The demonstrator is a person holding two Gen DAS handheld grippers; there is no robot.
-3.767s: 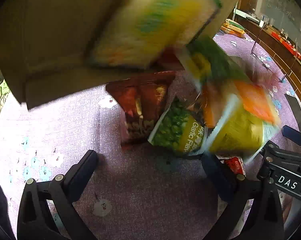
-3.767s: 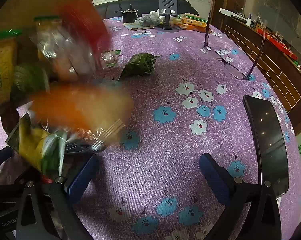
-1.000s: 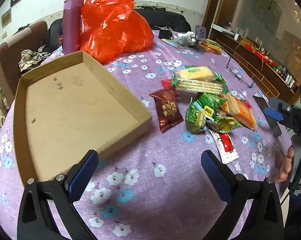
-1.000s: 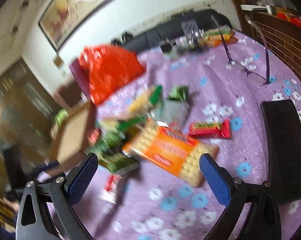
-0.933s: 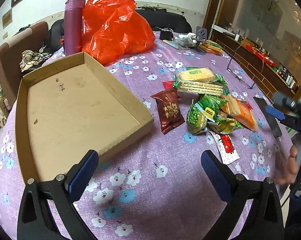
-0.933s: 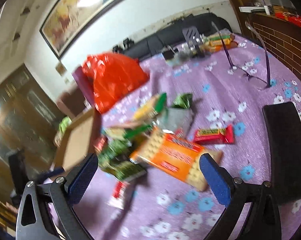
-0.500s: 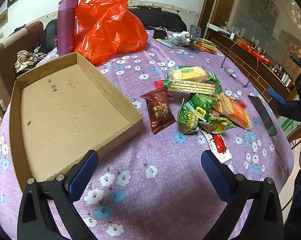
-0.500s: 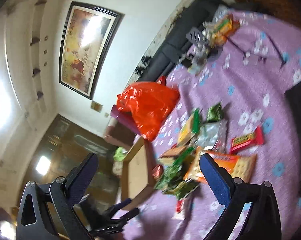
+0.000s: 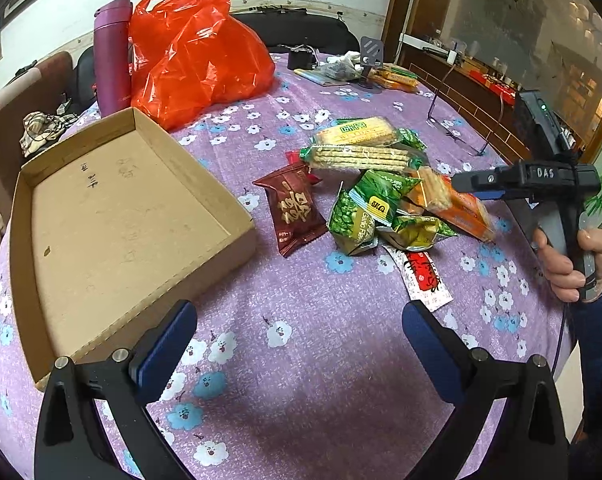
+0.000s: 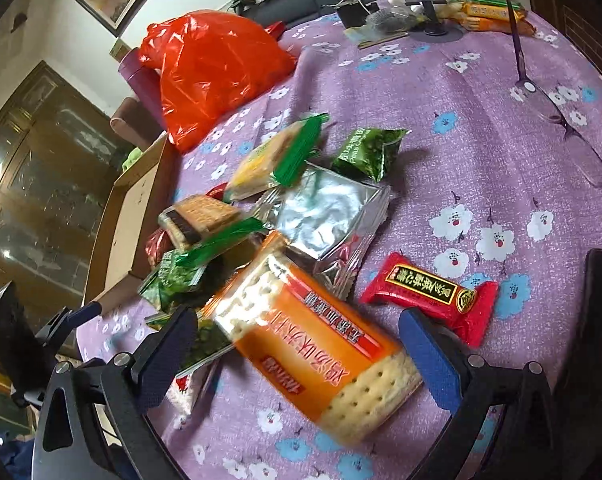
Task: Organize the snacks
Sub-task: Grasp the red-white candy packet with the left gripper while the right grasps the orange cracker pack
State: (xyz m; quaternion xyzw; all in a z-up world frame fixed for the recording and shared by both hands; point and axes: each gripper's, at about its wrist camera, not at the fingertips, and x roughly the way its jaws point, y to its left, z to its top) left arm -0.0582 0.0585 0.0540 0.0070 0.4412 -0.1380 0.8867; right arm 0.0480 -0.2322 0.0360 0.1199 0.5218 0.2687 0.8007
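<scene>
Orange-wrapped crackers [image 10: 321,344] lie nearest the right hand-held gripper [image 10: 297,344], whose blue-padded fingers stand spread wide on either side of the pack without touching it (the pack looks blurred in the right wrist view). This pack sits at the near edge of a loose heap of snacks on the bench [image 9: 301,360], which is covered with a purple cloth printed with small flowers. Just beside the crackers lies a red bar [image 10: 431,294] on its own, and behind them a silver foil pouch [image 10: 329,220] and a dark green packet [image 10: 367,152]. From the left wrist view the heap shows two long cracker sleeves with green ends [image 9: 361,146] on top, green pea packets [image 9: 361,216] below, a maroon packet [image 9: 295,212] lying apart toward the box, and a flat red-and-white sachet [image 9: 421,276] at the front.

Left of the heap sits an open cardboard box [image 9: 141,248], shallow and bare inside, with some handwriting on its floor. Behind it stand an orange plastic bag [image 9: 197,52] and a purple flask [image 9: 111,52], touching or nearly so.

The left hand-held gripper [image 9: 299,340] hovers over bare cloth in front of the box, fingers spread wide and holding nothing. A hand [image 9: 573,260] grips the other tool's handle at the right edge.
</scene>
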